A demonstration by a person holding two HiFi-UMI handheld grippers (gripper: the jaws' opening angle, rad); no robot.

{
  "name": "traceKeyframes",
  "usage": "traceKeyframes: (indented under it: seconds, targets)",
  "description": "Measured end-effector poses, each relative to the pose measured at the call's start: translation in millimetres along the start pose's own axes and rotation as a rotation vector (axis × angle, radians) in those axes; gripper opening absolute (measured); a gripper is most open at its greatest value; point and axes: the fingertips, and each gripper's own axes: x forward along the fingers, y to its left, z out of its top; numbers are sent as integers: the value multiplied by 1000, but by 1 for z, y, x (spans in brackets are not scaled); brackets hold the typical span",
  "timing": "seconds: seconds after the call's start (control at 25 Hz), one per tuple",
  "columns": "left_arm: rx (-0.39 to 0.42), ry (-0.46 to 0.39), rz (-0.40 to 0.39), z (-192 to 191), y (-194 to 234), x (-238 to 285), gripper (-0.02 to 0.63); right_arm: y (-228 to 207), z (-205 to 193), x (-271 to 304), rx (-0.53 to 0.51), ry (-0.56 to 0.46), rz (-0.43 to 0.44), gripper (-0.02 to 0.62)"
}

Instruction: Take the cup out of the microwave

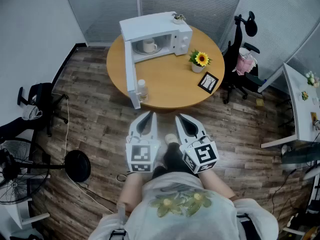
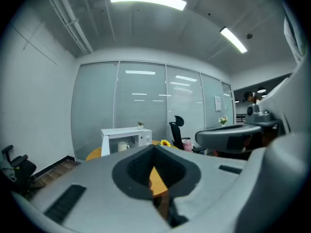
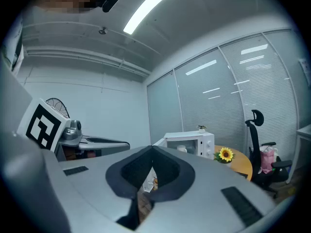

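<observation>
Well ahead of both tips stood the round table with the open microwave, while the left gripper and right gripper, jaws pressed together on nothing, were held side by side, roughly level, far from the cup inside the microwave.

The left tongs and right tongs are pale grey with black-and-white square markings. The shirt is pale with a flower print.

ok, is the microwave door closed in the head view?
No, the microwave door stands swung wide open, and the cup shows inside.
</observation>
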Motion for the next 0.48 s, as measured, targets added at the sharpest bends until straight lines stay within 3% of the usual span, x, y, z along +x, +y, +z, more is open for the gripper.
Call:
traceKeyframes:
  seconds: [0.48]
  targets:
    - [4,1,-4,4,-4,18,3,-9,-7,15,-4,17,33,17]
